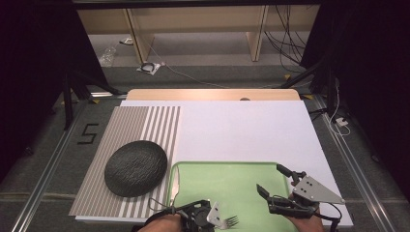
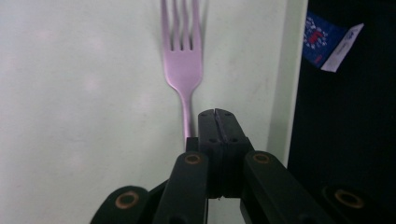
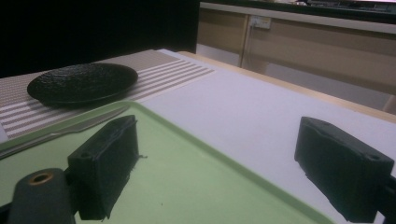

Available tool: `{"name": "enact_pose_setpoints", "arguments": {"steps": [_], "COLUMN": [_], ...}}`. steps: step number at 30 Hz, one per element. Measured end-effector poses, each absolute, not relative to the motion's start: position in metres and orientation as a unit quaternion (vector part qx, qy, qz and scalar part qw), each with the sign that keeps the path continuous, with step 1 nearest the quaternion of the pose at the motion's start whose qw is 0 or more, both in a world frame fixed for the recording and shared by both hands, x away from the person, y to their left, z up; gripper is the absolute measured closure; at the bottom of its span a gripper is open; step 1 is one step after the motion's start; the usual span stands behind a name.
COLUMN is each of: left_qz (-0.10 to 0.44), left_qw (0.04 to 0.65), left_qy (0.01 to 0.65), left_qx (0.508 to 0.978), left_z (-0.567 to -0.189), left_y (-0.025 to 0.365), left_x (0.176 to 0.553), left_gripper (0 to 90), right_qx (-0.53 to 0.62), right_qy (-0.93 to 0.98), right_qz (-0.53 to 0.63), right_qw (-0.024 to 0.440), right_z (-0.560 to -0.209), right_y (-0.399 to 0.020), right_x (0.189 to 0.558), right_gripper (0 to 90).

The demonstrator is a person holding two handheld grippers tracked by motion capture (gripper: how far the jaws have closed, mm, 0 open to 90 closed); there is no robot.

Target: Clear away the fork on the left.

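Note:
A silver fork [image 2: 183, 65] lies on the pale green tray [image 2: 84, 93] near its edge, tines pointing away from my left gripper [image 2: 215, 116]. The black pads meet in a closed seam, and the fork's handle runs beside and under the left pad, not through the seam. In the high view the fork [image 1: 231, 221] and left gripper [image 1: 216, 218] sit at the tray's near edge. My right gripper [image 1: 271, 179] hovers over the right part of the tray [image 1: 227, 163], jaws wide apart and holding nothing [image 3: 224, 163]. A table knife [image 1: 175, 186] lies along the tray's left rim.
A black round plate [image 1: 135, 167] rests on a striped placemat [image 1: 130, 121] left of the tray, also seen as the plate [image 3: 81, 83] beyond the knife [image 3: 70, 128]. A white sheet [image 1: 241, 130] covers the table behind the tray. Shelving and cables stand beyond the table.

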State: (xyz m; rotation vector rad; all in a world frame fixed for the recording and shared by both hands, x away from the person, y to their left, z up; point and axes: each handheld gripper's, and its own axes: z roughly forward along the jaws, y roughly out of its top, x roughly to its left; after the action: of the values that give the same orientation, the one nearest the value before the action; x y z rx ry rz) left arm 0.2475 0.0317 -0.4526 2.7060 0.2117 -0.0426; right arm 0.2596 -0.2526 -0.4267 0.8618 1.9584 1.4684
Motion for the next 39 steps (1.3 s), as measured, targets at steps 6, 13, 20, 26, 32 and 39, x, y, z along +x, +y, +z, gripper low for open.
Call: {"name": "enact_pose_setpoints", "arguments": {"steps": [6,13,20,26,32,39], "left_qz": [-0.018,-0.015,-0.002,0.014,0.031,0.047], "left_qw": [0.207,0.217,0.223,0.23,0.226,0.219], "left_qy": [0.074,0.082,0.094,0.117,0.139,0.162], "left_qx": [0.975,0.973,0.97,0.966,0.964,0.961], "left_z": [-0.463,-0.464,-0.464,-0.465,-0.465,-0.464], "left_y": [0.028,0.029,0.032,0.039,0.047,0.057], "left_x": [0.245,0.247,0.254,0.262,0.272,0.282], "left_gripper": [89.7,89.7,89.7,89.6,89.6,89.6], "right_qx": [0.32,0.319,0.32,0.32,0.318,0.32], "right_qy": [0.727,0.727,0.726,0.727,0.727,0.727], "right_qz": [0.544,0.544,0.545,0.544,0.544,0.544], "right_qw": [0.27,0.271,0.27,0.27,0.272,0.27], "right_z": [-0.427,-0.427,-0.427,-0.427,-0.427,-0.427], "right_y": [-0.252,-0.253,-0.253,-0.253,-0.253,-0.253], "right_x": [0.26,0.26,0.26,0.259,0.26,0.259], "right_gripper": [14.3,14.4,14.4,14.4,14.4,14.4]}}
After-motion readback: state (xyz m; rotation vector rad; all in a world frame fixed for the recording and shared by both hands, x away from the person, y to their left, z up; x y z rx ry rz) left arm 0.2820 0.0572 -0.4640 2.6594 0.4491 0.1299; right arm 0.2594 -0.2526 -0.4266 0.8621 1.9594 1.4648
